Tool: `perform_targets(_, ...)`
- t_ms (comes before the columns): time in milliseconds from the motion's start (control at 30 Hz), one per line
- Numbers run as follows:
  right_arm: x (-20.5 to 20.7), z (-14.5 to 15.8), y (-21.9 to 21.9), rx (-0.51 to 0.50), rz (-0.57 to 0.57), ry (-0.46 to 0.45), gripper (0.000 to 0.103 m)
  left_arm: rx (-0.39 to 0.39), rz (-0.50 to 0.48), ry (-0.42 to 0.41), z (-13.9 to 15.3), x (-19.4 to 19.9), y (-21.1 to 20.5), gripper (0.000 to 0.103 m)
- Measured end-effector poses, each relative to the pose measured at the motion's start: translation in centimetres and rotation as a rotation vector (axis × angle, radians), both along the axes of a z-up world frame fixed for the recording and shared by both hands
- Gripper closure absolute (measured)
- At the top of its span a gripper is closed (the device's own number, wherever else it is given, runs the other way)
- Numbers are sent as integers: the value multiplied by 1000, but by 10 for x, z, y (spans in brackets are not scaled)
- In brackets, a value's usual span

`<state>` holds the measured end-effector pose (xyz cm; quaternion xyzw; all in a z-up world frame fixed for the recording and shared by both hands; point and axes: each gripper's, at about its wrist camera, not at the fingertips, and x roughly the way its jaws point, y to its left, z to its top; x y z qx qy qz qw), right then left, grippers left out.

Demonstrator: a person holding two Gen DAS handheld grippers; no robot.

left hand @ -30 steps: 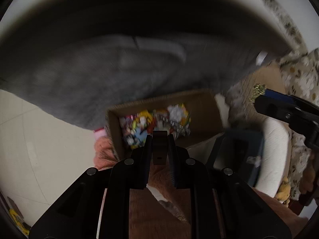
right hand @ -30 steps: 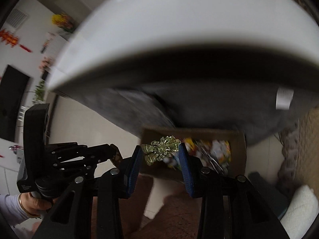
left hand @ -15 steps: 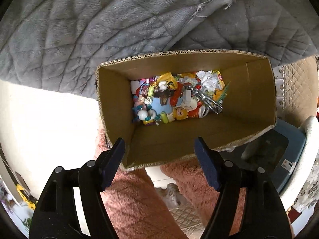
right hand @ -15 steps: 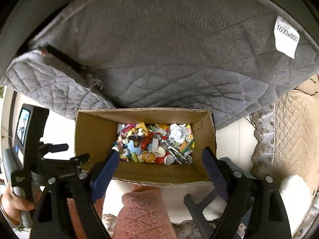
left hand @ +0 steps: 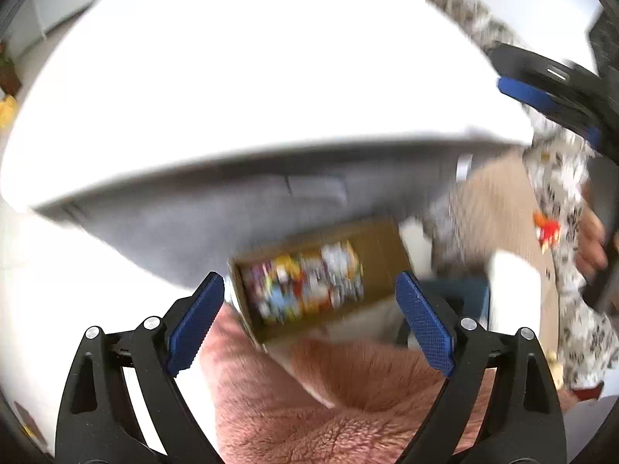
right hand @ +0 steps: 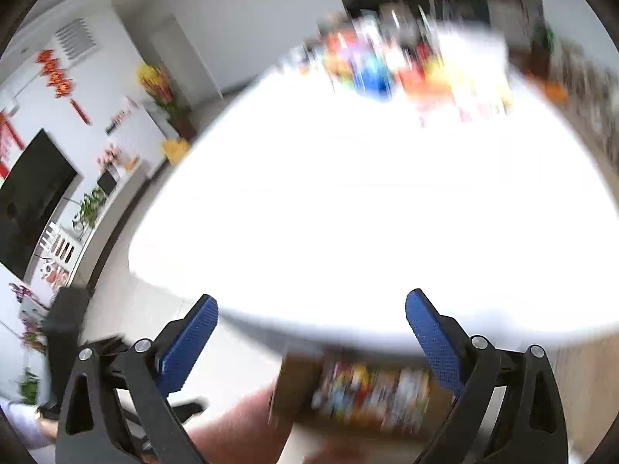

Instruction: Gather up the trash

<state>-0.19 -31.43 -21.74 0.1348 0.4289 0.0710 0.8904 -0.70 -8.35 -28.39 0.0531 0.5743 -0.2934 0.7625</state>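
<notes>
A brown cardboard box (left hand: 387, 247) with many small colourful trash pieces (left hand: 309, 278) in it sits low, under the white table's edge; it is blurred. It also shows in the right wrist view (right hand: 294, 386). My left gripper (left hand: 309, 321) is open and empty, above and in front of the box. My right gripper (right hand: 311, 340) is open and empty, raised toward the white tabletop (right hand: 348, 212). The right gripper also shows at the far right in the left wrist view (left hand: 549, 104).
A blurred cluster of colourful items (right hand: 406, 65) stands at the table's far side. A grey quilted cover (left hand: 193, 224) hangs under the table. A pink fleece leg (left hand: 329, 406) is below the left gripper. A small red item (left hand: 545, 232) lies on a patterned seat.
Both grippers have swung up from looking down into the box toward the tabletop. Both stay open, after letting their pieces go into the box.
</notes>
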Motion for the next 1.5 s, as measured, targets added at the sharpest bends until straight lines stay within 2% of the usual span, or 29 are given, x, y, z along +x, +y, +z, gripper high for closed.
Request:
perform_targets(167,121,27,-9,-86,-58,-64,7,-62,79,-55,37,67,19,15)
perform_targets(267,215,22,-13,-234,-116,-40,7,-76,108,-63,45,101,32,15)
perform_targets(333,286,10,-21,-296,-150,36,8,-80,125,-48,44,119,45,15)
perform_targets(467,376,-19,-39,-293,-207,180,10,-66,147,6,34,157,77,15)
perform_targets(533,396,-36,-43,-297,-227,249,18,-54,149,30,31,172,93,15)
perform_targets(600,410,-53,-42,-309,-216,325,38,-47,153,67,25,190,109,15)
perform_targets(633,414,-59,-39,-342,-204,357,43,-49,153,84,21,198,114,15)
perform_targets(667,415,-62,-33,-405,-187,376,52,-52,148,101,18,209,118,15)
perform_targets(700,413,-62,-30,-410,-172,375,63,-54,138,107,17,220,120,15)
perform_targets(767,400,-52,-29,-337,-164,364,76,-44,107,90,18,240,121,15)
perform_targets(800,391,-45,-29,-317,-179,350,77,-37,87,71,19,251,120,15)
perform_targets(867,368,-30,-31,-251,-228,318,77,-24,42,24,21,277,110,15)
perform_targets(933,334,-15,-32,-117,-261,267,77,-15,1,-10,19,305,100,15)
perform_targets(1167,221,16,-7,145,-401,151,77,9,-202,-133,12,422,8,15)
perform_targets(1233,196,20,1,181,-436,142,77,-3,-259,-153,12,448,-21,15)
perform_targets(1300,174,23,7,199,-472,138,77,25,-294,-179,12,472,-51,15)
perform_targets(1400,148,26,12,217,-525,134,77,26,-327,-158,7,500,-86,15)
perform_targets(1433,139,25,12,231,-544,130,77,35,-334,-154,4,507,-93,18)
perform_targets(1500,127,27,12,245,-575,123,77,86,-348,-151,-4,520,-108,33)
